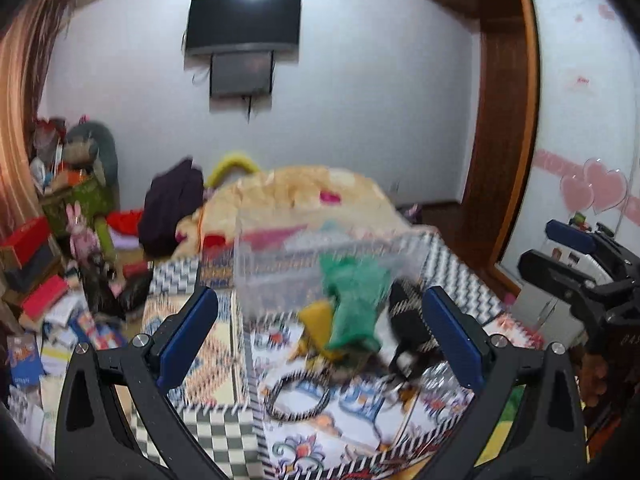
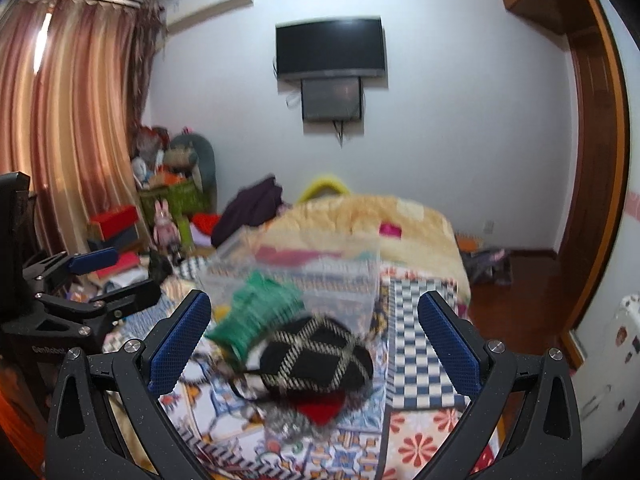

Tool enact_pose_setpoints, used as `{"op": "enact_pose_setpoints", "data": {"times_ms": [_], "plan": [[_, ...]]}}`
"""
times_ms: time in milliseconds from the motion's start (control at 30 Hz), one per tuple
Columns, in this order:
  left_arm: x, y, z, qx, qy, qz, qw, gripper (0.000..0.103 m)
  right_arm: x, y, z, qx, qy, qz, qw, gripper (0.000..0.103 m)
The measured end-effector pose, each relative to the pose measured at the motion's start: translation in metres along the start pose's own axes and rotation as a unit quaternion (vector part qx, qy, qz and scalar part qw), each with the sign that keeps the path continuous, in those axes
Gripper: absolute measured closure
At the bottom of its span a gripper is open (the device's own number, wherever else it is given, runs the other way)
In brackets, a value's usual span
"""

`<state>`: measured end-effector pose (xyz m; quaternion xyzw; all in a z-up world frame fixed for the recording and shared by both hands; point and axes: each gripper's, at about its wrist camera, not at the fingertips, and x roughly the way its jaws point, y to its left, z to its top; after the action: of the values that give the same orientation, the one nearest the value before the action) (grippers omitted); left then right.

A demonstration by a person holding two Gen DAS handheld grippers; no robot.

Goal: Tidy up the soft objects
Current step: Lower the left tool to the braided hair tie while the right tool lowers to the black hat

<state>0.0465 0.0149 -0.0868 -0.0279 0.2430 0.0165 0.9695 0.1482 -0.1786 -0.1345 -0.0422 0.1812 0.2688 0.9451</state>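
Soft items lie in a heap on the patterned bedspread (image 1: 208, 344): a green knit piece (image 1: 354, 304) (image 2: 256, 312), a yellow piece (image 1: 316, 318), a black pouch with a white diamond pattern (image 2: 320, 356) (image 1: 412, 320), and a black-and-white braided ring (image 1: 298, 396). A red cloth (image 2: 320, 408) peeks from under the pouch. Behind the heap stands a clear plastic bin (image 1: 304, 264) (image 2: 316, 276). My left gripper (image 1: 320, 336) is open above the heap, holding nothing. My right gripper (image 2: 314, 344) is open around the pouch area without touching it.
A beige quilt (image 1: 304, 192) covers the far end of the bed, with a dark purple garment (image 1: 172, 208) beside it. Toys, boxes and books (image 1: 60, 264) crowd the floor at left. A wooden wardrobe (image 1: 504, 120) stands at right. The other gripper (image 1: 576, 272) shows at right.
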Motion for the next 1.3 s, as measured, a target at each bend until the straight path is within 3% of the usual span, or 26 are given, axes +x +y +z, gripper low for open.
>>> {"op": "enact_pose_setpoints", "data": {"times_ms": [333,500,633,733,833,867,1033,1133,1300], "plan": [[0.054,0.027,-0.053,-0.044,0.121,0.011,0.9916,0.0,0.033,-0.022,-0.033,0.036,0.094,0.014,0.995,0.0],[0.072,0.03,-0.071,-0.06,0.158,0.01,0.9856,0.0,0.05,-0.023,-0.042,0.053,0.125,0.026,0.99,0.0],[0.082,0.027,-0.079,-0.044,0.169,0.013,0.9846,0.0,0.057,-0.019,-0.044,0.051,0.132,0.028,0.99,0.002],[0.086,0.022,-0.087,-0.031,0.171,0.017,0.9847,0.0,0.062,-0.015,-0.045,0.047,0.139,0.03,0.989,0.011],[0.087,0.02,-0.091,-0.027,0.172,0.018,0.9847,0.011,0.069,-0.012,-0.046,0.045,0.145,0.034,0.988,0.024],[0.088,0.02,-0.092,-0.026,0.174,0.017,0.9843,0.013,0.071,-0.012,-0.046,0.045,0.148,0.039,0.987,0.032],[0.086,0.018,-0.093,-0.015,0.166,0.025,0.9857,0.02,0.071,-0.009,-0.045,0.039,0.142,0.039,0.988,0.05],[0.083,0.019,-0.092,-0.015,0.162,0.029,0.9863,0.033,0.069,-0.013,-0.043,0.041,0.138,0.039,0.989,0.058],[0.082,0.024,-0.089,-0.015,0.16,0.026,0.9866,0.056,0.065,-0.016,-0.04,0.038,0.131,0.04,0.99,0.086]]}}
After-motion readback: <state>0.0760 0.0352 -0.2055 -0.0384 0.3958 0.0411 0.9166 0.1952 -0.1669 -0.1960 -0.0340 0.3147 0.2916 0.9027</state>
